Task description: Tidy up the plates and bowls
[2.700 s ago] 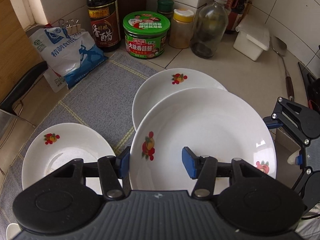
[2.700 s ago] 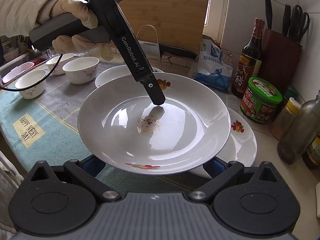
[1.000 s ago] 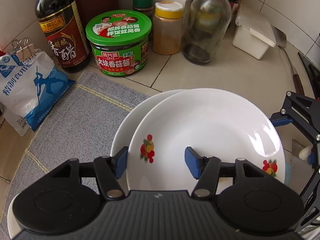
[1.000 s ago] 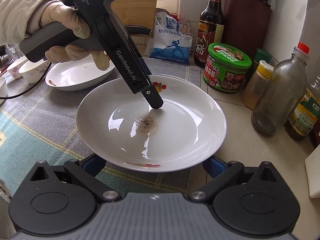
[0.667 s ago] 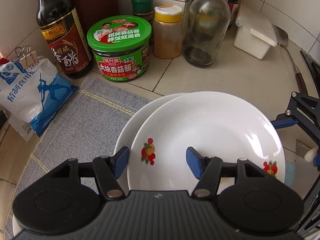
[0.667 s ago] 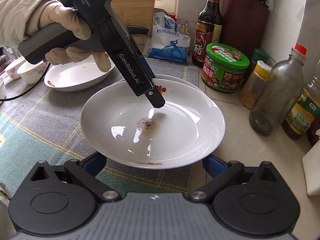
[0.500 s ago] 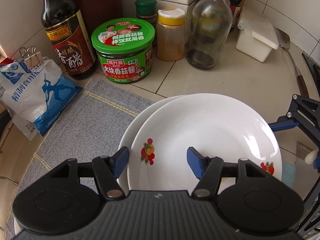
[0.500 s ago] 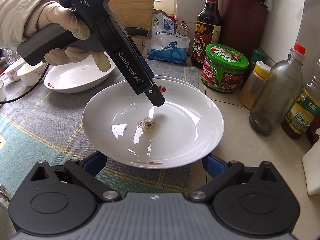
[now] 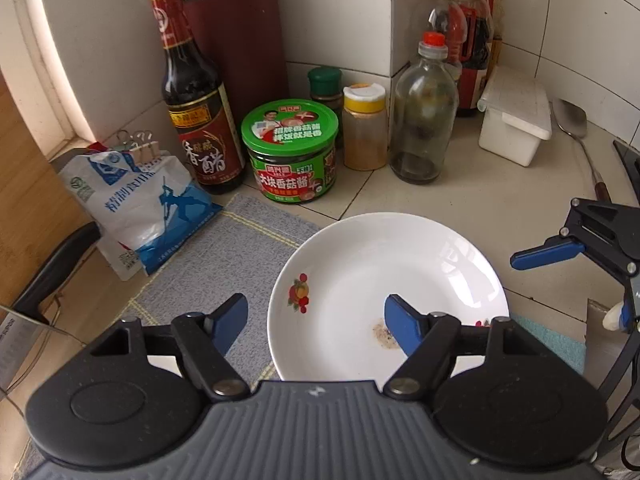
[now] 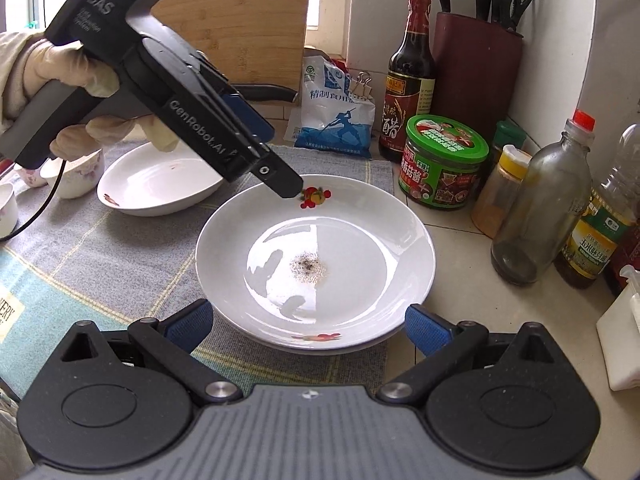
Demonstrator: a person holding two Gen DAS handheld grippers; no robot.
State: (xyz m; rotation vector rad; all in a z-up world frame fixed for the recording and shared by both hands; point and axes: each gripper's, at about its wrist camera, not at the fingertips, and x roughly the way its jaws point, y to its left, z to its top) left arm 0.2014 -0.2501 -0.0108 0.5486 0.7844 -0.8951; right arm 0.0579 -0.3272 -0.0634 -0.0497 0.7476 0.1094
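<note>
A tiled kitchen worktop (image 10: 460, 304) carries a grey mat (image 10: 100, 256). Near its left edge sits a white bowl (image 10: 160, 184). The left tongs (image 9: 316, 324), jaws just opened, hold nothing above the stacked plates (image 10: 316, 256). The right tongs (image 10: 308, 324) stand open, straddling the plates' near rim without touching.

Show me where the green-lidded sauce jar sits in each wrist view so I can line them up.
Left wrist: green-lidded sauce jar upper centre, beyond the stacked plates, right of the dark vinegar bottle.
Right wrist: jar right of centre, beyond the plates' far right rim.
Shared landmark: the vinegar bottle, just left of the jar in both.
</note>
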